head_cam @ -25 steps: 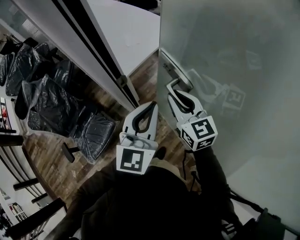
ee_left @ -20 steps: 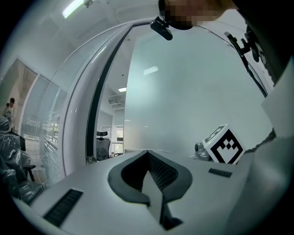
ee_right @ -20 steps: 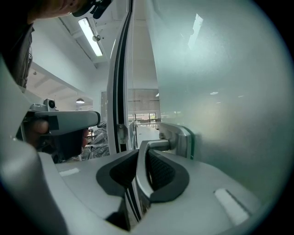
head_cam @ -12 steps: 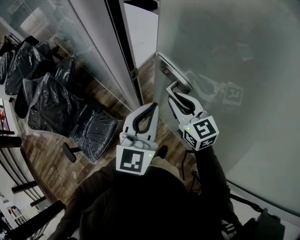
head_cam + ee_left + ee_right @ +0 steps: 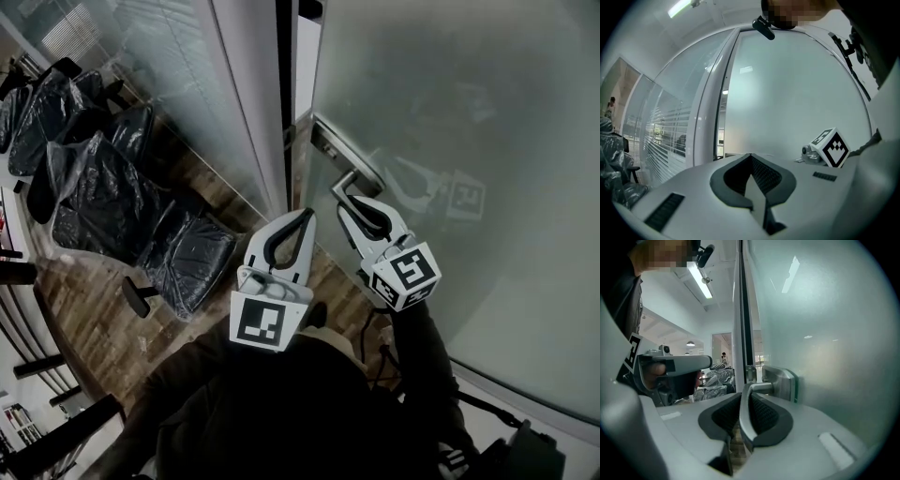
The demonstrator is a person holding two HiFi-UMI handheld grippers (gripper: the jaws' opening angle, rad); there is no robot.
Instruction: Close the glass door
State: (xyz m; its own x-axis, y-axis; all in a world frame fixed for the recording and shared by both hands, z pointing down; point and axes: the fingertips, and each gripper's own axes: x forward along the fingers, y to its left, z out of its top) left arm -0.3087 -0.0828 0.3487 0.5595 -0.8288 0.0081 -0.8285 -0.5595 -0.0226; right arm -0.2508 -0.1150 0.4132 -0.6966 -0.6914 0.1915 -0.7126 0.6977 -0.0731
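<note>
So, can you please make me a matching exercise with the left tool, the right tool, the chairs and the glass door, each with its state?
Things:
1. left tool
2. right tool
3. chairs
4. glass door

States:
a. black, wrapped
b. shut on the door handle
c. narrow gap left at the frame
d. shut, empty

Pairs: 1-d, 2-b, 3-a, 4-c

Black plastic-wrapped chairs (image 5: 94,202) on wood-plank floor (image 5: 89,314)
</note>
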